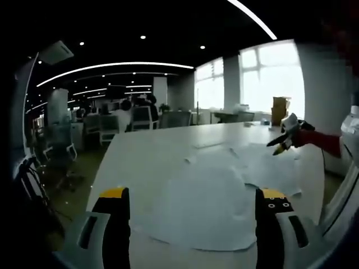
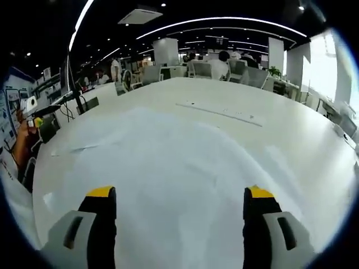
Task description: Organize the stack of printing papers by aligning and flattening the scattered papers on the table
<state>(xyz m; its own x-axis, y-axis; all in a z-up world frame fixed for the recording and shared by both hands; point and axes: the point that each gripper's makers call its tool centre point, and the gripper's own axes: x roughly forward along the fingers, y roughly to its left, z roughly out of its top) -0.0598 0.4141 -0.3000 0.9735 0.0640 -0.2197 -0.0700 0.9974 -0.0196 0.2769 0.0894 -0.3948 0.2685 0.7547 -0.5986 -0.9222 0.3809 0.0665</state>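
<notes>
While loose papers [image 1: 224, 190] lie scattered across the table [image 1: 140, 162] at lower centre, no sheet is gripped: the left gripper [image 1: 193, 196] and right gripper [image 2: 178, 193] are held with jaws apart, so gathering must be begun, edges squared.

Open-plan office: desks with chairs [image 1: 142, 116], seated people [image 2: 220, 65], ceiling strip lights [image 1: 112, 66].

The left gripper [image 1: 193, 210] hangs above the table [image 1: 140, 162] with its two yellow-tipped jaws wide apart and nothing between them. The right gripper [image 2: 178, 210] also hangs above the table, jaws spread wide and holding nothing. In the left gripper view, the right gripper shows at the far right side of the table, held out on a red sleeve [image 1: 322, 141].
</notes>
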